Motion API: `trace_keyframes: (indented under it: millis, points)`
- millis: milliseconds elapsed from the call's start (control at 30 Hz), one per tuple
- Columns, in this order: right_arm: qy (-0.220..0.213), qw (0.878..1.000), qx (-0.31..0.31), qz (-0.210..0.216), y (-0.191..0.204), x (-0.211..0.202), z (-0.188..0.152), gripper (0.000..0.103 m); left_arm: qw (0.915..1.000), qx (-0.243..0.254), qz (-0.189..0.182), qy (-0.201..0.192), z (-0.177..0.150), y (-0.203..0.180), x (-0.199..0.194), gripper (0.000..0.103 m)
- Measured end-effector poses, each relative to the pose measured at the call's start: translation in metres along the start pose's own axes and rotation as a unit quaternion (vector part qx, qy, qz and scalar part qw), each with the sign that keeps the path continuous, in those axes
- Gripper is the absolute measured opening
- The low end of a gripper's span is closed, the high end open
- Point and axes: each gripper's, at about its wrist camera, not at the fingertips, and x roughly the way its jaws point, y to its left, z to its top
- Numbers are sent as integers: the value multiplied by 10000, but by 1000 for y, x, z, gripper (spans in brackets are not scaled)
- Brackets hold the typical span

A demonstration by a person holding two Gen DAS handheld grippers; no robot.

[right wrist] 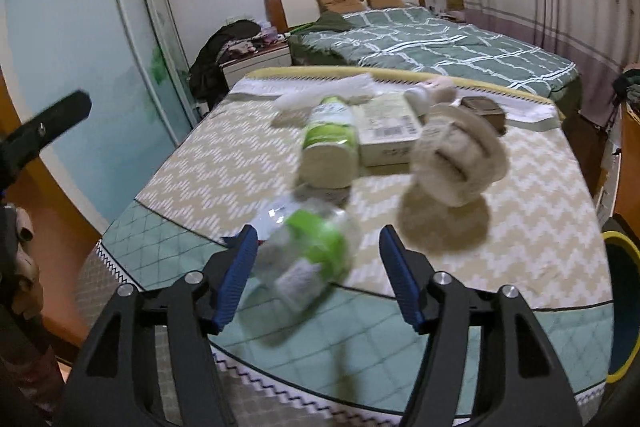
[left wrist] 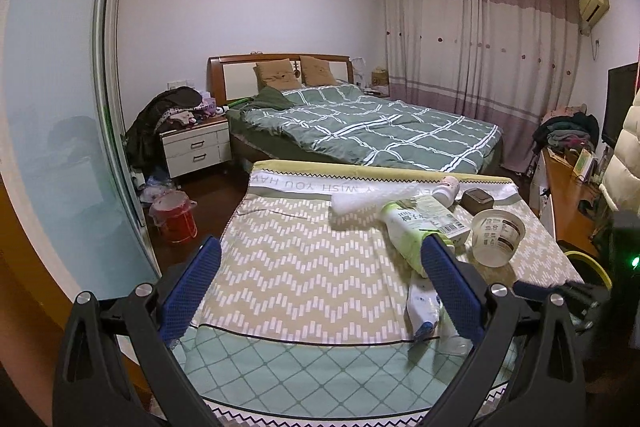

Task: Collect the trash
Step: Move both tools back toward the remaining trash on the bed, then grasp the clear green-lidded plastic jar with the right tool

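Both tongs, left [left wrist: 320, 291] and right [right wrist: 318, 267], gape.

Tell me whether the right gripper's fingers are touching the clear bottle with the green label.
Cannot tell. In the right wrist view the clear bottle lies between the right gripper's fingers; the right one stands clear of it, but motion blur hides whether the left one touches it.

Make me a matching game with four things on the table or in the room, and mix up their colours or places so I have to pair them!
Things:
1. bucket
2. clear bottle with a green label
3. small box
4. plastic cup

Clues:
A. dark brown, near the table's far edge
B. red, on the floor left of the table
C. lying between the right gripper's open blue fingers
D. see-through with a printed label, standing by the table's right side

Pairs: 1-B, 2-C, 3-A, 4-D
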Motion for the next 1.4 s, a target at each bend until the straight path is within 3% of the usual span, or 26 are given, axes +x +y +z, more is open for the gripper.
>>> trace_keyframes:
  millis: [433,667,1067,1133,1400]
  points:
    - [430,9986,-102,-307,14,33,-14,65,9999,39,-91,82,-5,-3,4,98]
    - [319,9972,162,-658,-20,24,-11,65,9999,49,-89,89,-5,-3,6,98]
    - [332,9962,405,-700,-22,43,-6,65,9994,197,-229,156,-5,-21,10,98]
    - [328,9960,428,-706,-26,42,-7,55,9994,202,-243,171,-5,-21,11,98]
    - [31,9983,383,-445,-37,4,-10,52,9992,185,-252,231,-6,-21,16,98]
